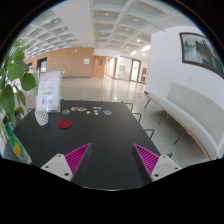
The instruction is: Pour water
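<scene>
my jaws (110, 160) stand wide and hold nothing above the dark desk (95, 135), and the clear cup (41, 117) i take for the water vessel is far ahead beside the plant (12, 85), so a hasty reach could tip it.

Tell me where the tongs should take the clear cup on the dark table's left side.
Probably around its mid-wall, coming in level from the near side. The clear cup stands upright beside the standing sign, so that far side is crowded. The tongs are open and well short of it, over the table.
</scene>
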Demonstrator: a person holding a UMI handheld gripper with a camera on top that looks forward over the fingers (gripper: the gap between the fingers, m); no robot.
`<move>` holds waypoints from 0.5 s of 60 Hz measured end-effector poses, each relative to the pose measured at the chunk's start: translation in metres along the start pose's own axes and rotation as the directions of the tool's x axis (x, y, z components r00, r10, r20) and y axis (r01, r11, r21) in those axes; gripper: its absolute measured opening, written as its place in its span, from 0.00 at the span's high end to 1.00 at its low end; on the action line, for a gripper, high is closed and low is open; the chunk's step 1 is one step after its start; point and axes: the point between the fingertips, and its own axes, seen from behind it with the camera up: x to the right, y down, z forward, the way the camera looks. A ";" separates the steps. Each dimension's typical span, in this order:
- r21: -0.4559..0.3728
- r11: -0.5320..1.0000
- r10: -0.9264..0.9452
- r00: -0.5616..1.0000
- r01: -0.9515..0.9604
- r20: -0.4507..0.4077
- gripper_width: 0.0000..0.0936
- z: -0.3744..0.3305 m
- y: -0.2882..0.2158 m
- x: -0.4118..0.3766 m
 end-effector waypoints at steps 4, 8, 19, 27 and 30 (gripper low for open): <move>-0.006 1.000 -0.021 1.000 0.021 -0.003 0.10 -0.005 0.004 0.003; -0.004 0.999 -0.046 0.999 0.046 -0.001 0.10 -0.014 0.008 0.002; -0.020 0.992 -0.123 0.992 0.123 0.033 0.10 -0.052 0.034 -0.008; -0.011 0.987 -0.162 0.984 0.163 0.077 0.09 -0.082 0.056 -0.038; -0.006 0.990 -0.140 0.985 0.142 0.104 0.10 -0.098 0.070 -0.054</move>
